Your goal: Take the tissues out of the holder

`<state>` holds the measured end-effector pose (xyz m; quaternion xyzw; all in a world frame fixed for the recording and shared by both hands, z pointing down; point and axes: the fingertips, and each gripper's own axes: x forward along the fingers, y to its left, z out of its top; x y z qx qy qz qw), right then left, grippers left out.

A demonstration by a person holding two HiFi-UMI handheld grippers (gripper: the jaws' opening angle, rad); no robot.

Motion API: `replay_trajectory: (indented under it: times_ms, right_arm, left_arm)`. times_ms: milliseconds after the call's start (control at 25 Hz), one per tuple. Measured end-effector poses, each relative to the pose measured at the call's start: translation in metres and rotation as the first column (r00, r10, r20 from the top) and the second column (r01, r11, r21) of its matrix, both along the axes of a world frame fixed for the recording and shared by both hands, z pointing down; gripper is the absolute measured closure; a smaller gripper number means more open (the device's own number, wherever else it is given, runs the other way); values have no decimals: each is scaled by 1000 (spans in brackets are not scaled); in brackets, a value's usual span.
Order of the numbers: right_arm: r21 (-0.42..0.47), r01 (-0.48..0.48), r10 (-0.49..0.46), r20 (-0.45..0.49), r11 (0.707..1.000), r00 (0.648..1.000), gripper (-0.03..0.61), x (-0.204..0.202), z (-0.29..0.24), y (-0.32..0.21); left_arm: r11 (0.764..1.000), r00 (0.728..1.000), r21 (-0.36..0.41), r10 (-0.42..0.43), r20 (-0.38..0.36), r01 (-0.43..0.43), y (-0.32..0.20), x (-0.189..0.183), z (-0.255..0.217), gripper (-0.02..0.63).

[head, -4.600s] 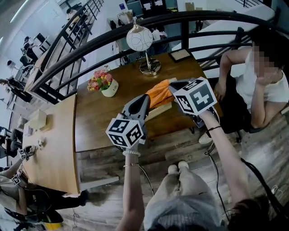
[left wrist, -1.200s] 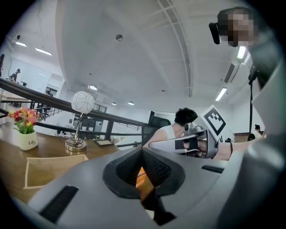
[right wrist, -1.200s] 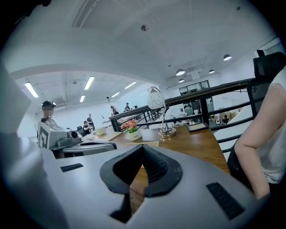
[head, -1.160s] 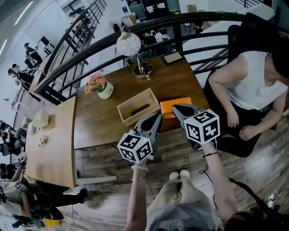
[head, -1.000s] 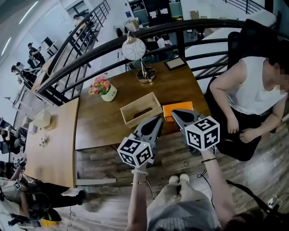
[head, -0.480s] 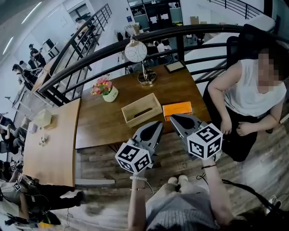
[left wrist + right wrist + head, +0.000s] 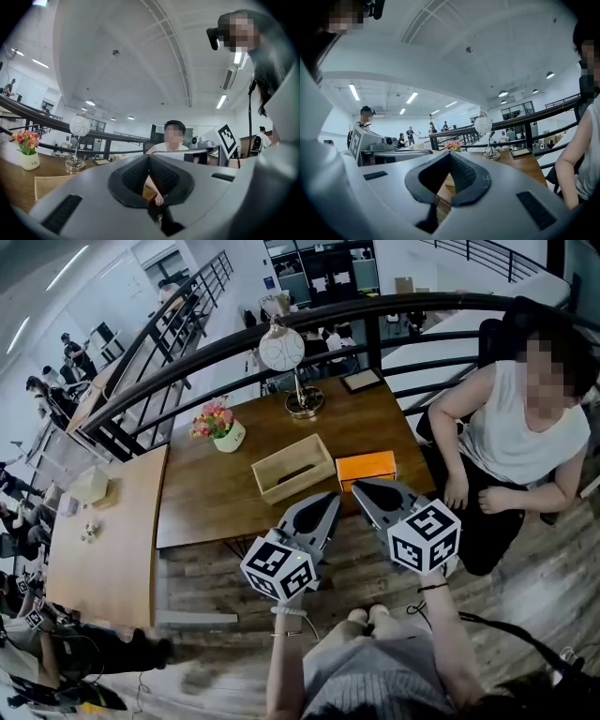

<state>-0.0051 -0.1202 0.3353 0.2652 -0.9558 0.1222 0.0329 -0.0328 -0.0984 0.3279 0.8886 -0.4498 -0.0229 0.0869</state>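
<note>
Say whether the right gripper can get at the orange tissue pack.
Probably yes: the orange tissue pack lies uncovered on the table beside the wooden holder, just ahead of the right gripper, nothing between them. Its jaws are shut, though.

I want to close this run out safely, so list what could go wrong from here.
1. The orange tissue pack lies near the front edge of the table, right before the shut right gripper; a forward swing could push it off.
2. The seated person is close beside that gripper; a sideways move may strike them.
</note>
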Motion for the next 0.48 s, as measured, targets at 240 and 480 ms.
replay_trajectory:
  times_ms: [240,480]
  right_arm:
    - [6,8,-8,9,1000,1000,566,5,1,3]
    - [8,11,-11,13,1000,1000,566,5,1,4]
  left_arm:
    - [1000,1000,-2,-2,4,2,2,5,1,606]
    - [1000,1000,-4,-3,7,3,4,3,1,606]
